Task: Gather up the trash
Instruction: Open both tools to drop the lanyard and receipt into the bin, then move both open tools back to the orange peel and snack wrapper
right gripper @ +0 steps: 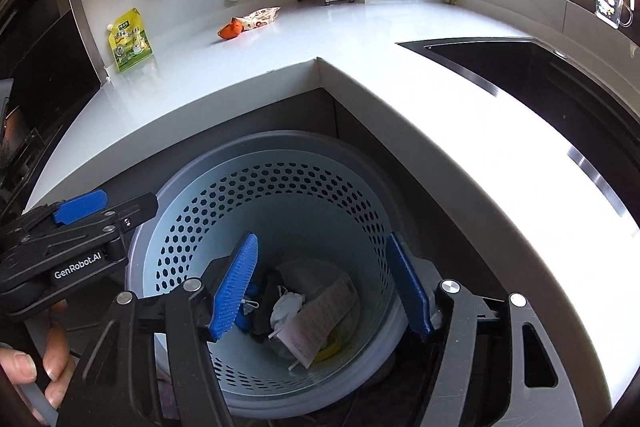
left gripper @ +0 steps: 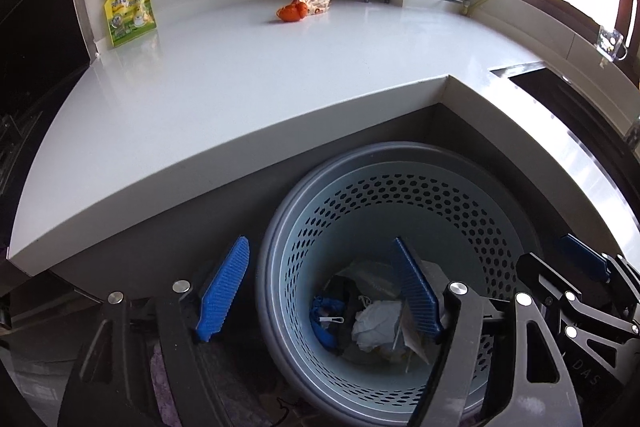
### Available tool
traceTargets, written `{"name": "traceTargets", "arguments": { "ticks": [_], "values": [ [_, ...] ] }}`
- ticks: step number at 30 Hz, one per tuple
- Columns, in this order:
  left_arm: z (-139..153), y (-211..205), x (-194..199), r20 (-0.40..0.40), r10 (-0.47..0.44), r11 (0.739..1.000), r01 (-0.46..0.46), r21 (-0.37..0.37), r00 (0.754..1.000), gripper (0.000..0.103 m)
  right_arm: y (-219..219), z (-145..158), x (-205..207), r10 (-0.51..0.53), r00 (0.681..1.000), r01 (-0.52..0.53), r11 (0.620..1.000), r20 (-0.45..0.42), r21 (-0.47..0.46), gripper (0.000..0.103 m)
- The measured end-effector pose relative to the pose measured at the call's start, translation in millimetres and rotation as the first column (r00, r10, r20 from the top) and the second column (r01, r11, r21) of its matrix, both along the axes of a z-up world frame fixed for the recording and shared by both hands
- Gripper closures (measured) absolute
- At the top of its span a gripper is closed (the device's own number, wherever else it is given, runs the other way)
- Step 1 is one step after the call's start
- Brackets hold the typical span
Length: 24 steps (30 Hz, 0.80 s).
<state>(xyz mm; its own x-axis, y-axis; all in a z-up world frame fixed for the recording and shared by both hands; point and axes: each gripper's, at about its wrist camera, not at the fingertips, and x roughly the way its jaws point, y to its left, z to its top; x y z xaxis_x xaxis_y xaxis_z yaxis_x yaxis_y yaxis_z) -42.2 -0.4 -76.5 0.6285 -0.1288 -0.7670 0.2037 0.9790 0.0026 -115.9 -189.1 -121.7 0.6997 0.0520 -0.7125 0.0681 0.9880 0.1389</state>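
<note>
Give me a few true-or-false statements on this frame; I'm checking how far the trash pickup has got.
1. Both the left gripper and right gripper stand open and empty. True.
2. The perforated bin is empty. False: crumpled paper and a receipt lie inside.
3. An orange wrapper lies on the countertop. True.
4. The yellow-green pouch is in the bin. False: it leans against the wall on the countertop.
</note>
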Motion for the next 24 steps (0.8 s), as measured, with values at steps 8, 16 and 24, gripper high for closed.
{"name": "traceTargets", "arguments": {
  "ticks": [8,16,24],
  "values": [
    [13.4,4.3,-4.1,0.057,0.018,1.0,-0.019,0.017,0.998,0.017,7.3,8.8,-4.8,0.005,0.998,-0.002,0.998,0.055,-0.055,0.027],
    [43.6,13.3,-2.3,0.135,0.039,0.999,-0.041,0.007,0.99,0.009,10.4,37.8,-1.4,0.004,0.987,0.011,0.995,0.158,-0.094,0.027],
    [78.0,19.1,24.9,0.197,0.079,0.997,-0.079,-0.01,0.977,0.008,16.0,80.7,34.8,0.015,0.975,0.02,0.987,0.22,-0.156,0.027]
  ]
}}
